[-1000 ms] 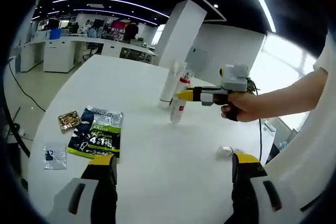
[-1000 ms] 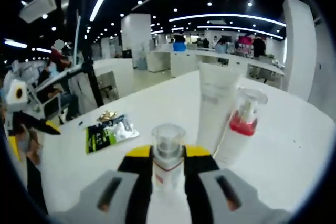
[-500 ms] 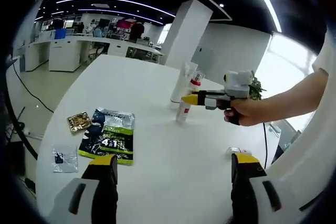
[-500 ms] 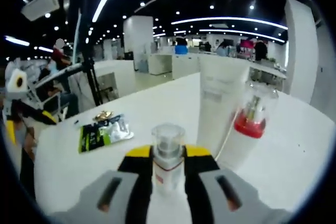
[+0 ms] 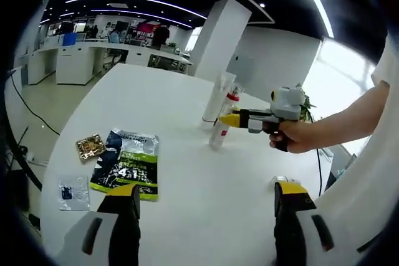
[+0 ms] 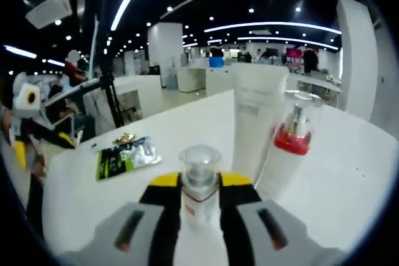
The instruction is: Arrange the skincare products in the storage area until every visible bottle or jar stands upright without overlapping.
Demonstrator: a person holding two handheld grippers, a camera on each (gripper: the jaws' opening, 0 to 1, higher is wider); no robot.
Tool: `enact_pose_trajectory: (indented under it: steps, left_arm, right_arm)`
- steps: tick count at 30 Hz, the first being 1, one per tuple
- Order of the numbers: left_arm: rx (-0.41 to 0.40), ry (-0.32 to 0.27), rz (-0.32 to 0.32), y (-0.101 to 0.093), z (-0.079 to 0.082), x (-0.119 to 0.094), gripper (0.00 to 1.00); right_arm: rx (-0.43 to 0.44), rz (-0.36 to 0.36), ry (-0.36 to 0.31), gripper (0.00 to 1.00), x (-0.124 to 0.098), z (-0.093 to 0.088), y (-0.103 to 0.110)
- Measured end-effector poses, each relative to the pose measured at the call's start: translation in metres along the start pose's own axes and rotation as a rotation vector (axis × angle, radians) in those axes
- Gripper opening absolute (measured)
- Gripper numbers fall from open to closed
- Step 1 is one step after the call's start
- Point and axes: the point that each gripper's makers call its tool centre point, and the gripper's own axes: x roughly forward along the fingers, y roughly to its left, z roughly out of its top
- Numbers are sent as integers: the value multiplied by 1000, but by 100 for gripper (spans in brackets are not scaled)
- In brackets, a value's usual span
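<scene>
My right gripper (image 6: pixel 199 207) is shut on a small clear bottle (image 6: pixel 199 182) with a clear cap, held upright over the white table (image 6: pixel 93 197). Just beyond it stand a tall white tube (image 6: pixel 259 116) and a pump bottle with a red collar (image 6: pixel 290 147), side by side. In the left gripper view the right gripper (image 5: pixel 229 118), held by a person's hand, sits beside the pump bottle (image 5: pixel 218 134) and the tube (image 5: pixel 217 96). My left gripper (image 5: pixel 206 189) stands open low over the table with nothing between its fingers.
A green sachet (image 5: pixel 124 163), a gold packet (image 5: pixel 90 146) and a small clear packet (image 5: pixel 73 191) lie flat at the table's left. A small clear item (image 5: pixel 278 180) lies near my left gripper's right finger. The left gripper (image 6: pixel 25 123) shows at the far left.
The right gripper stays shut on the small bottle beside the tube and pump bottle. Both views have shifted slightly; the left gripper remains open.
</scene>
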Motion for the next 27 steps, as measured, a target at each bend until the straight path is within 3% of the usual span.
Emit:
enact_pose_trajectory:
  steps: [7,8,13,19,27]
  left_arm:
    - [-5,-8,11,5,1,-2,92]
    - [-8,-7,9,5,1,-2,92]
    - [-17,-16,18,6,0,-4,92]
    - [-21,-1,25,7,-5,-4,91]
    - [-32,-2,42,14,-3,-4,90]
  right_arm:
    - [-20,9,60,22,3,-15,7]
    - [-28,20,100,24,3,-24,9]
    - [-19,32,113,27,6,-27,10]
    - [-47,54,190,25,15,-44,14]
    - [-43,65,177,22,22,-40,16]
